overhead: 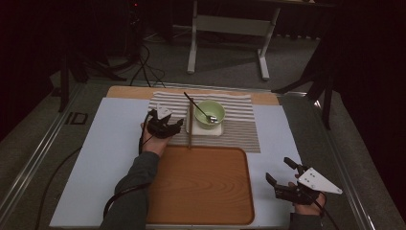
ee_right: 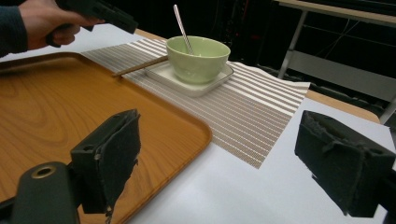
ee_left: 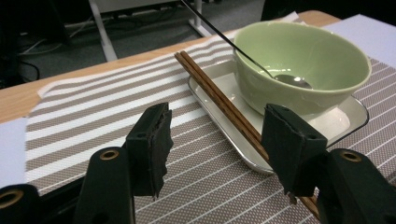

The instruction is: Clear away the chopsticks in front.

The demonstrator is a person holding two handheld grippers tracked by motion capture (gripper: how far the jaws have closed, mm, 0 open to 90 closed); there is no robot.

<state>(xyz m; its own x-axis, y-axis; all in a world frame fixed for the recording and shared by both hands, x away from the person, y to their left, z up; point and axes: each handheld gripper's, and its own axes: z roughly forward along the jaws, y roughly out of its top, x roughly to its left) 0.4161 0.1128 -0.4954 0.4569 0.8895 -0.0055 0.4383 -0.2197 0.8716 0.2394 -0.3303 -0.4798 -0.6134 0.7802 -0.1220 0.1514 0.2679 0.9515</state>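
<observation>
The left gripper (ee_left: 212, 140), jaws half open, stands at the chopsticks (ee_left: 219, 100) in the frame's middle, not gripping them; the right gripper (ee_right: 233, 158) at lower right is wide open and holds nothing.

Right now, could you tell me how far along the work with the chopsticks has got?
Early. Nothing looks moved: the chopsticks lie across the white dish's edge beside the green bowl, and the wooden tray holds nothing. In hand: the left gripper is at the chopsticks, fingers apart and not gripping them. The right gripper waits open near the tray. Grasping remains.
</observation>
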